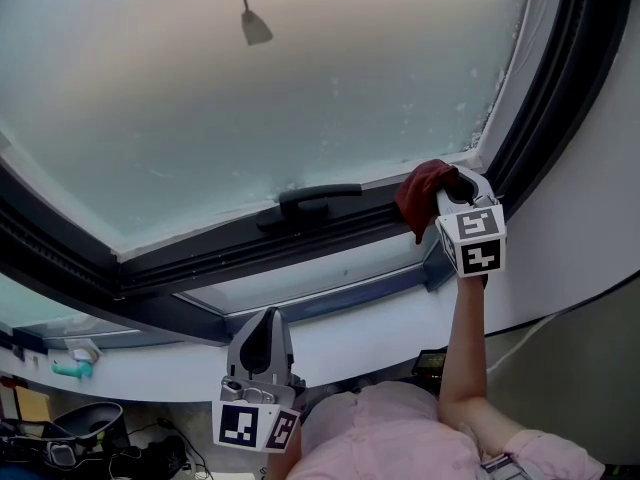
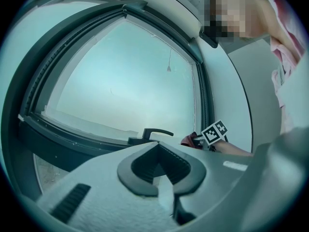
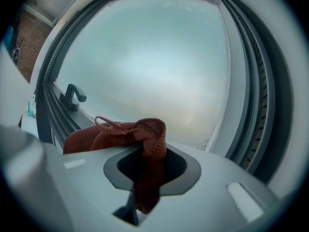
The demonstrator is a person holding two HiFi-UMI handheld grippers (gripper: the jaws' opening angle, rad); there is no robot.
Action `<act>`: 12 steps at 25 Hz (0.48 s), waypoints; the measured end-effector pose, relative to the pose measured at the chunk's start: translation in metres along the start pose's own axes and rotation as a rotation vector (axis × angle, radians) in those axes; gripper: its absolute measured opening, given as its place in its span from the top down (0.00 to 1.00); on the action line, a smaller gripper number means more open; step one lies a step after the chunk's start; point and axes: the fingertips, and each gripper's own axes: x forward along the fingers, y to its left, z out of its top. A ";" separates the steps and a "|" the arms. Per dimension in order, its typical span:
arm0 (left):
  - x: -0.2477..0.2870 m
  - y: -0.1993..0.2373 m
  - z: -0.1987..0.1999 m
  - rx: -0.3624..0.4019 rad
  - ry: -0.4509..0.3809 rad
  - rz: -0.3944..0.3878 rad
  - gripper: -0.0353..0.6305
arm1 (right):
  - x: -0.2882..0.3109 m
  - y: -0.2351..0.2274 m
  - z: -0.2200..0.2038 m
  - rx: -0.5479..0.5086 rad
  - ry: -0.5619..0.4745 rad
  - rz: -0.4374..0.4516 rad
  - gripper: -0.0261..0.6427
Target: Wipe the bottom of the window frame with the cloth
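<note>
From the head view there are two hand-held grippers, one cloth and one window handle (image 1: pixel 315 200). The right hand-held gripper (image 1: pixel 452 190) is raised to the bottom of the window frame (image 1: pixel 250 243), right of the handle and near the frame's right corner. The dark red cloth (image 1: pixel 425 193) is bunched at its tip against the frame. The left hand-held gripper (image 1: pixel 263 330) is held low, well below the handle, close to the person's chest. Only this view takes in both hand-held grippers whole.

The left gripper view shows the left hand-held gripper (image 2: pixel 159 170) with its jaws closed on each other. Beyond them stands the handle (image 2: pixel 153 133). To the handle's right are a bit of the cloth (image 2: pixel 190 140) and the right one's marker cube (image 2: pixel 215 132).

The right gripper view alone shows the grip itself. The right hand-held gripper (image 3: pixel 149 173) is clamped on one fold of the cloth (image 3: pixel 140 144). The rest is heaped over the jaw toward the handle (image 3: pixel 72 96), with a thread loop sticking up.
</note>
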 end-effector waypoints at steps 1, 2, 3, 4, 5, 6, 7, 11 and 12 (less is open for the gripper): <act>0.000 -0.001 -0.001 0.000 -0.001 0.002 0.95 | 0.000 -0.002 -0.001 0.001 -0.003 -0.002 0.85; 0.000 -0.001 -0.003 -0.002 -0.003 0.005 0.95 | -0.001 -0.004 -0.002 0.002 -0.005 -0.004 0.85; 0.000 -0.002 -0.004 -0.004 -0.005 0.009 0.95 | -0.001 -0.006 -0.003 0.003 -0.007 -0.005 0.85; 0.000 -0.002 -0.006 -0.006 -0.008 0.012 0.95 | -0.001 -0.007 -0.003 0.004 -0.010 -0.005 0.85; 0.000 -0.002 -0.007 -0.009 -0.012 0.014 0.95 | -0.001 -0.009 -0.004 0.007 -0.015 -0.003 0.85; 0.002 -0.003 -0.008 -0.011 -0.016 0.014 0.95 | 0.000 -0.010 -0.004 0.010 -0.020 0.000 0.85; 0.003 -0.005 -0.008 -0.012 -0.022 0.012 0.95 | 0.000 -0.010 -0.004 0.015 -0.027 0.005 0.85; 0.007 -0.009 -0.008 -0.011 -0.046 0.007 0.95 | 0.000 -0.010 -0.003 0.012 -0.043 0.013 0.85; 0.009 -0.009 -0.008 -0.009 -0.051 0.009 0.95 | 0.000 -0.009 -0.003 0.005 -0.046 0.009 0.86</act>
